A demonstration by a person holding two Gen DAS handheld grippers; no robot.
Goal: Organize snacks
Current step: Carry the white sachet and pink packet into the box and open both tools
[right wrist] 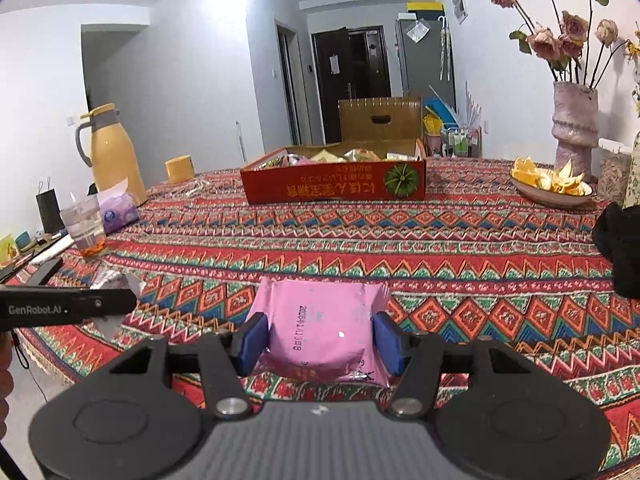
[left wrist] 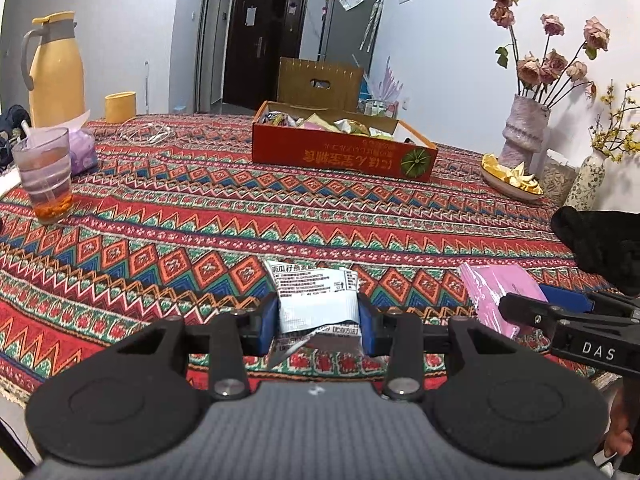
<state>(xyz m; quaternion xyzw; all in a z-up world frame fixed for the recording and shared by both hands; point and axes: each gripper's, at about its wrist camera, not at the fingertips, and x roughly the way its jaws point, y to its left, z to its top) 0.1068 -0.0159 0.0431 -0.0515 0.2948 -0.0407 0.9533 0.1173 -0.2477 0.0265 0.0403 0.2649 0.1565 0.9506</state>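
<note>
Left wrist view: left claw (left wrist: 318,322) pinching a white snack packet (left wrist: 316,298), long axis running away from the camera, printed end far, above the near edge of the desk (left wrist: 200,208). Right wrist view: right claw (right wrist: 320,340) pinching a pink snack packet (right wrist: 320,328) across its width, flat face up. Red snack box (right wrist: 336,186) lies far, long side facing the camera.

thermos (left wrist: 56,72) | glass (left wrist: 44,174) | vase (left wrist: 522,130) | tablecloth (left wrist: 200,208)

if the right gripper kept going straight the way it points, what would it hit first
Probably the patterned tablecloth, since it tilts downward. Beyond that bare stretch, the red snack box sits roughly in line. The right gripper holds a pink packet; depth is uncertain.
</note>
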